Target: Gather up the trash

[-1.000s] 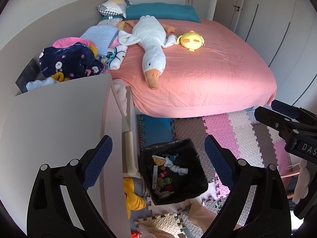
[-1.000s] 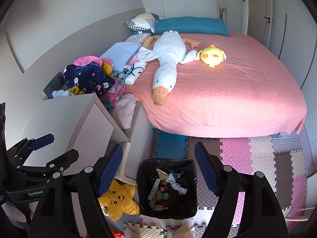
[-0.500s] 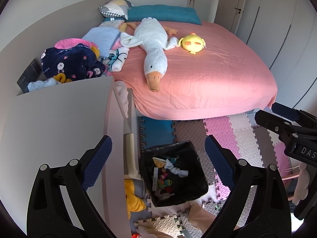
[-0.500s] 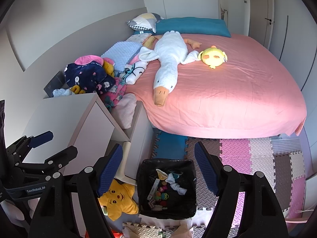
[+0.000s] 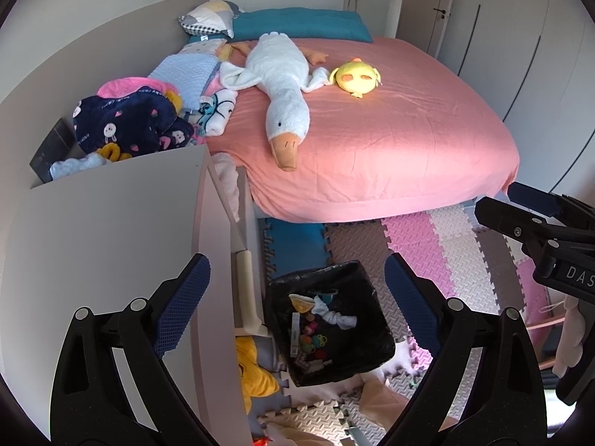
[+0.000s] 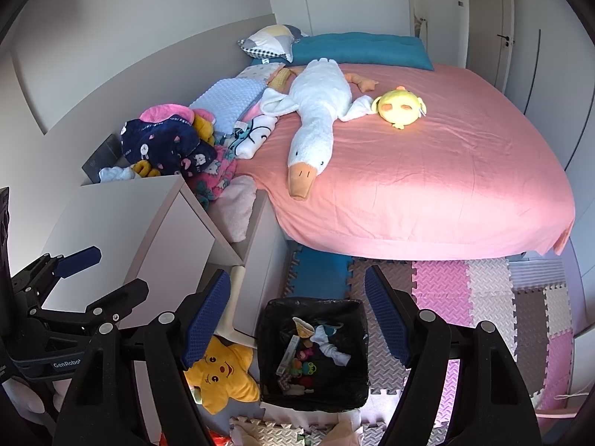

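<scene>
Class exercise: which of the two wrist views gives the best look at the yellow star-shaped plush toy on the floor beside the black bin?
The right wrist view: the yellow star-shaped plush toy shows its face and points there, left of the black bin. In the left wrist view only a yellow edge shows, the rest cut off by the white cabinet.

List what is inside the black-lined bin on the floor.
The bin holds a white knotted cloth, a yellowish wrapper, a pale strip and small colourful bits. Whatever lies beneath them is covered.
</scene>
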Motion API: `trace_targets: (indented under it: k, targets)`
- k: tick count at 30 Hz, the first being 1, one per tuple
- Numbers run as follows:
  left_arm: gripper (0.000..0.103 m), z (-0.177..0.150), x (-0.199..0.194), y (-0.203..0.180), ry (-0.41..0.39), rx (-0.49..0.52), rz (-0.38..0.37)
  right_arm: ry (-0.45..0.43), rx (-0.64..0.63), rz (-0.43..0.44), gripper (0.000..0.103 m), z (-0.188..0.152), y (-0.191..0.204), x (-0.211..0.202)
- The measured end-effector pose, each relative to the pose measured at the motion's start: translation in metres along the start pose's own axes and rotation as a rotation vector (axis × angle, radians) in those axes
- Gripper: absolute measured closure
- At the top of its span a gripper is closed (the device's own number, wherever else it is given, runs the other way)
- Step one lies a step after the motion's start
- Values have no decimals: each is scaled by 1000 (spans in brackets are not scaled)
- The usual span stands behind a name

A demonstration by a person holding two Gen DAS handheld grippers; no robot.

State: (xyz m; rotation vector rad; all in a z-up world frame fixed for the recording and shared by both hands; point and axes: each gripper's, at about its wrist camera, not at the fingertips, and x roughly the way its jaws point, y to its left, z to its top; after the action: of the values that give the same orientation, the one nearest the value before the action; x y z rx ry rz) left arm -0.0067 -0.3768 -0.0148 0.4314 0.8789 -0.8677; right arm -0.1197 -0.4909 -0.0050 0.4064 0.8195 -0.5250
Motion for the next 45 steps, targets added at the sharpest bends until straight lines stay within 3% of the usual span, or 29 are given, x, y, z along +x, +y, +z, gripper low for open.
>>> trace_targets:
  k: [32, 45]
  targets:
    - [11, 2, 9, 0, 25, 21, 3, 0, -1, -6, 28, 2, -4, 1]
    - [7, 11, 1, -3, -25, 37, -34, 1, -3, -9, 28, 4, -5, 2]
